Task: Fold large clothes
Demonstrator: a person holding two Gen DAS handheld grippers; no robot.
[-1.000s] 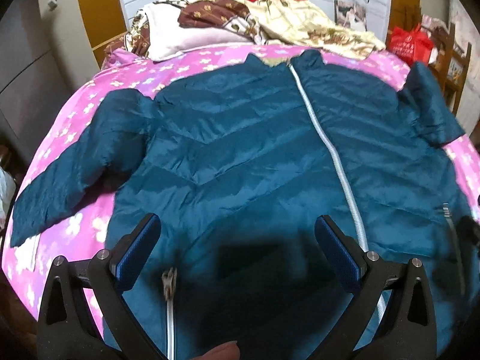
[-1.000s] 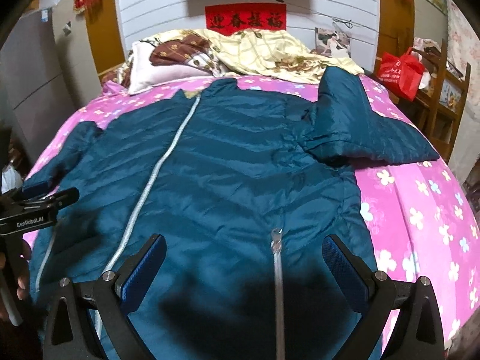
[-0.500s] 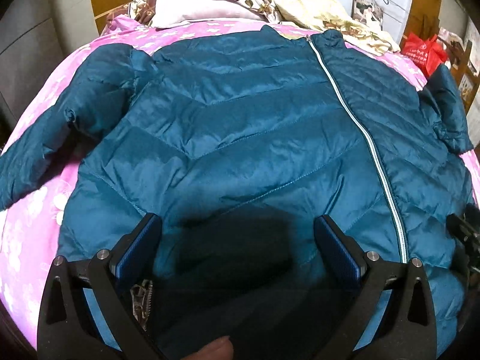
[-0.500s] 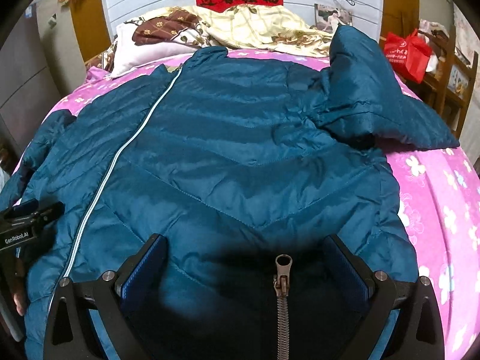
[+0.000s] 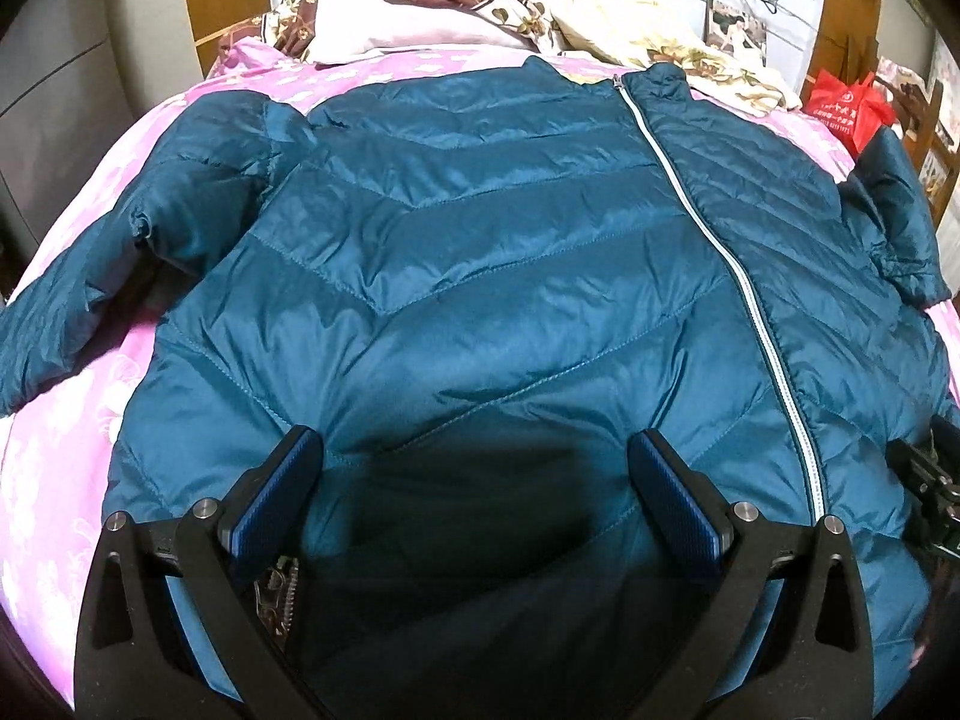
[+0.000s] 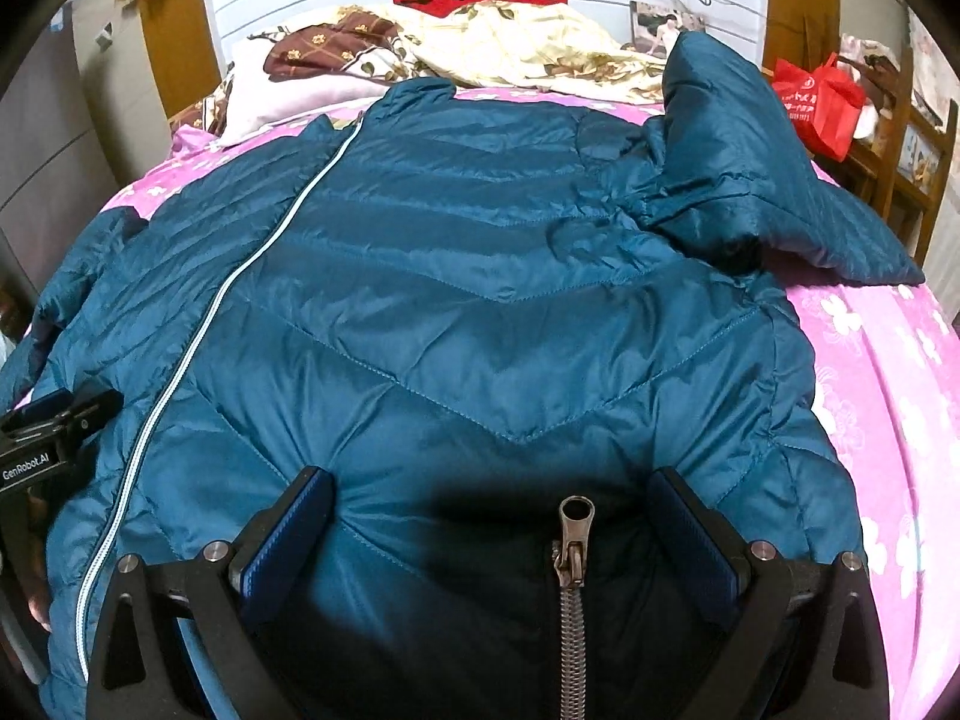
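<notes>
Left wrist view: the jacket [image 5: 480,276] lies spread on the bed [image 5: 66,420], collar toward the pillow [image 5: 408,30]. The left gripper [image 5: 477,480] and right gripper [image 6: 492,510] hover over the jacket's hem, jaws wide apart, holding nothing.

Pink floral bed [image 5: 72,420]: teal jacket [image 5: 480,276], pillow [image 6: 282,99], probably quilt [image 6: 516,48].

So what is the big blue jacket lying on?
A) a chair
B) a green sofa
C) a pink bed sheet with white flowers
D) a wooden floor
C: the jacket is spread on a pink sheet printed with white flowers, with a pillow beyond its collar.
</notes>
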